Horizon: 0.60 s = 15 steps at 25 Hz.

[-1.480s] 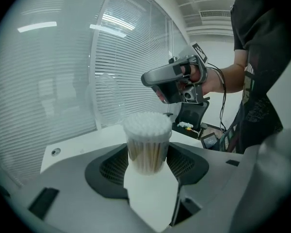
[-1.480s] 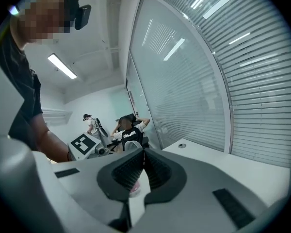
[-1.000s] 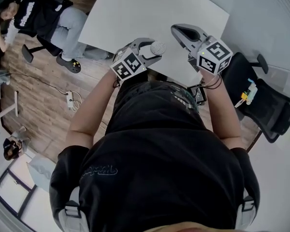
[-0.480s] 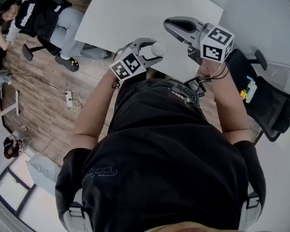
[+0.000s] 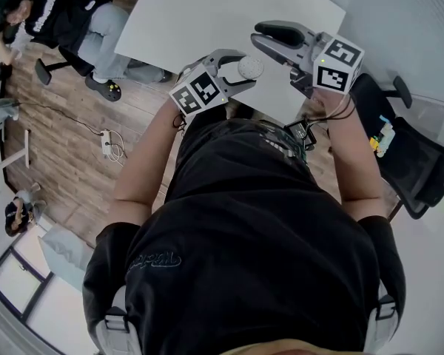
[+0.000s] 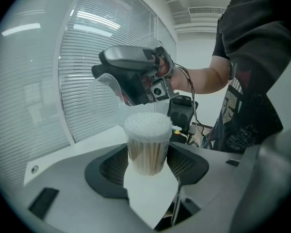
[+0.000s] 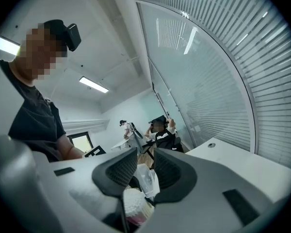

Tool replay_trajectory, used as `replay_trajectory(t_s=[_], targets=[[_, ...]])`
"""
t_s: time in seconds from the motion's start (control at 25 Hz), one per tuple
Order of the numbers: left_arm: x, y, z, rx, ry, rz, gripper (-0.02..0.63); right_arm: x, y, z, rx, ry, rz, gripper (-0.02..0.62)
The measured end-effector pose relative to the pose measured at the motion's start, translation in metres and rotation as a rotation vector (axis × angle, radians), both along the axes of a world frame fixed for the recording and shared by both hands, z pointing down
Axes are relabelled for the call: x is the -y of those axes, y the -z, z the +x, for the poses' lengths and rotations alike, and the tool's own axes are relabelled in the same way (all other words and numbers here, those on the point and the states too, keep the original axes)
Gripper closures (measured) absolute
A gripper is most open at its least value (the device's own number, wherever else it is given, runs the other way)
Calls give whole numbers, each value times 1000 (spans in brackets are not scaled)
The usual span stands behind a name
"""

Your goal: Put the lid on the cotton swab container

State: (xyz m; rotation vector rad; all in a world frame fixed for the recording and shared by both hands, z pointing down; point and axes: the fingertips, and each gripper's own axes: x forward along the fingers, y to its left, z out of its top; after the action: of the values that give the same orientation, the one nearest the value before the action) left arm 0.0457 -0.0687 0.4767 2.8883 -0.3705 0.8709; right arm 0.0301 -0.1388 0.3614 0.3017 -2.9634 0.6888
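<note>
My left gripper is shut on the cotton swab container, held upright above the near edge of the white table. In the left gripper view the clear container, packed with white-tipped swabs, stands between the jaws of the left gripper. Just behind and above it is my right gripper, which holds the clear lid. The right gripper is to the right of the container in the head view. In the right gripper view the lid is pinched in the right gripper, with the swabs below.
A black office chair stands at my right. Another person sits on a chair at the far left over a wooden floor, where a power strip lies. Window blinds run behind the table.
Both grippers have risen a little over the table edge. The right gripper has swung left, bringing the lid closer to the container.
</note>
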Motion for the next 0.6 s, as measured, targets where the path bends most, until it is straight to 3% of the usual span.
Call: replay_trajectory(t_s=[0.6], targets=[[5,-3,4,14,23,-5,347,-12,-6,2,9,3,-15,494]])
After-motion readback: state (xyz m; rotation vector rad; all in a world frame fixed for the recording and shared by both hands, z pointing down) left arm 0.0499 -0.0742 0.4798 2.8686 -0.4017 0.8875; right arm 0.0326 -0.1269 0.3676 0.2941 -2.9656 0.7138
